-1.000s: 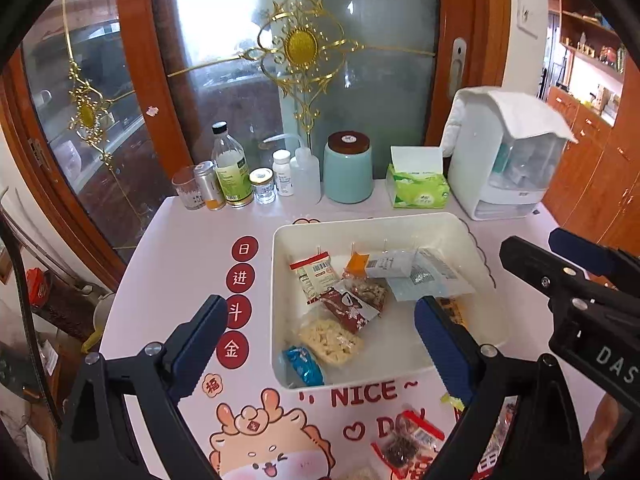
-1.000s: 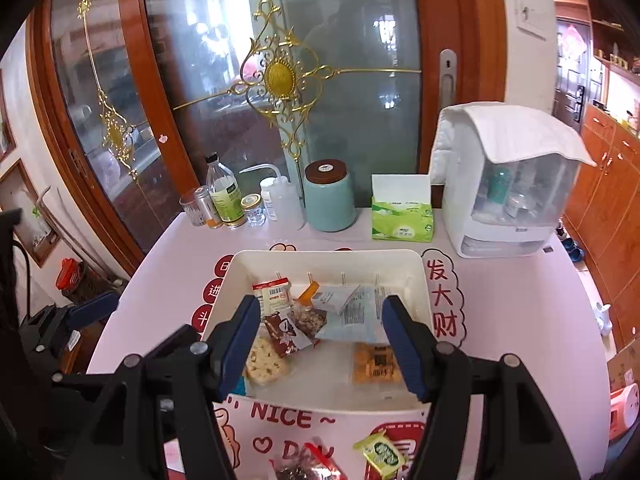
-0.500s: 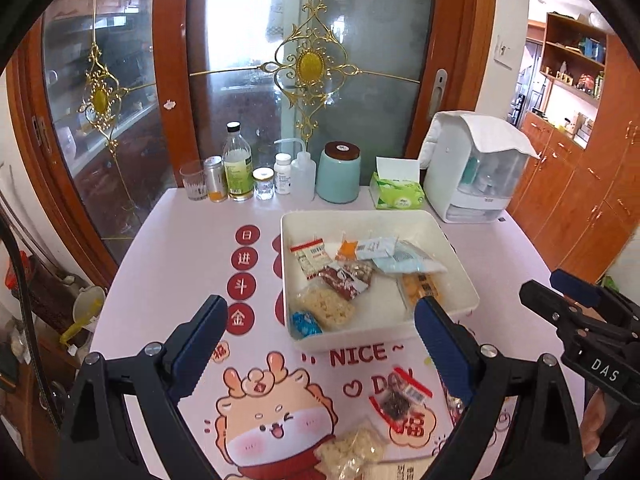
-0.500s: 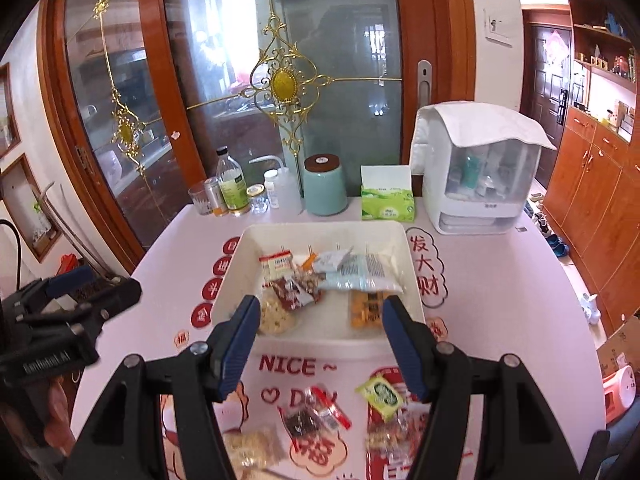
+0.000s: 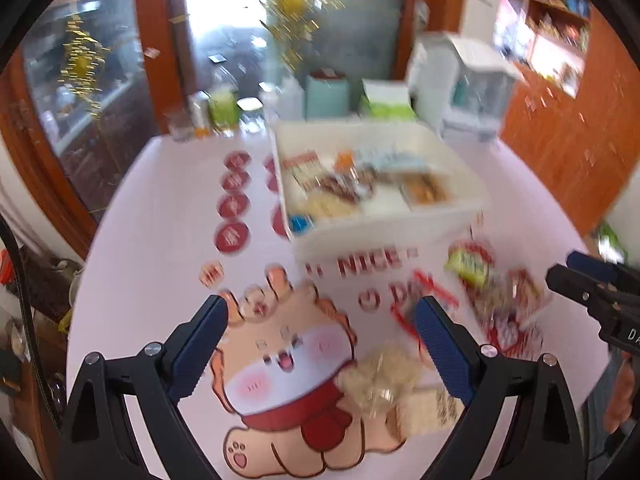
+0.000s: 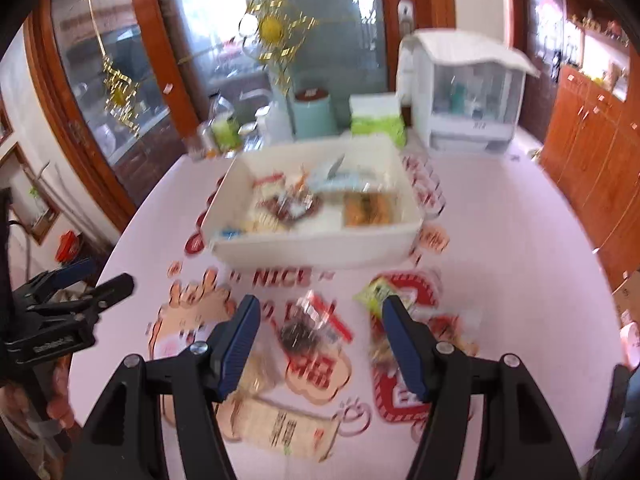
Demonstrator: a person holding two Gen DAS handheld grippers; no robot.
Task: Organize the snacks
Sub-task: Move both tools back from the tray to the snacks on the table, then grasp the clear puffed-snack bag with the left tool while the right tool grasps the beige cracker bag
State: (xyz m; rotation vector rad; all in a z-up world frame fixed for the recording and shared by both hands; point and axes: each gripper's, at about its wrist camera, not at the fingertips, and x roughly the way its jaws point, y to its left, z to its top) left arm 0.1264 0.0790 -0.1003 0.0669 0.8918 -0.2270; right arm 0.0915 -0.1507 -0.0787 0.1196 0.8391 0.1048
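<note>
A white bin [image 5: 384, 228] [image 6: 316, 246] holding several snack packets stands mid-table. Loose snacks lie on the printed tablecloth in front of it: a dark packet [image 6: 306, 330], a green packet [image 6: 374, 292] [image 5: 468, 264], a pale puffed-snack bag [image 5: 380, 376] and a beige flat packet [image 6: 280, 426]. My left gripper [image 5: 320, 328] is open and empty above the cartoon print, left of the puffed-snack bag. My right gripper [image 6: 320, 332] is open and empty, its jaws either side of the dark packet, above it. Both views are blurred.
Bottles and jars [image 6: 224, 132], a teal canister [image 6: 312, 114], a green tissue box [image 6: 376, 120] and a white dispenser [image 6: 464, 96] line the table's far edge by the glass door. Wooden cabinets [image 6: 592, 148] stand at the right.
Both grippers have pulled back from the bin toward the table's near side and dropped lower. The loose snacks in front of the bin now fill the lower views. Both stay open.
</note>
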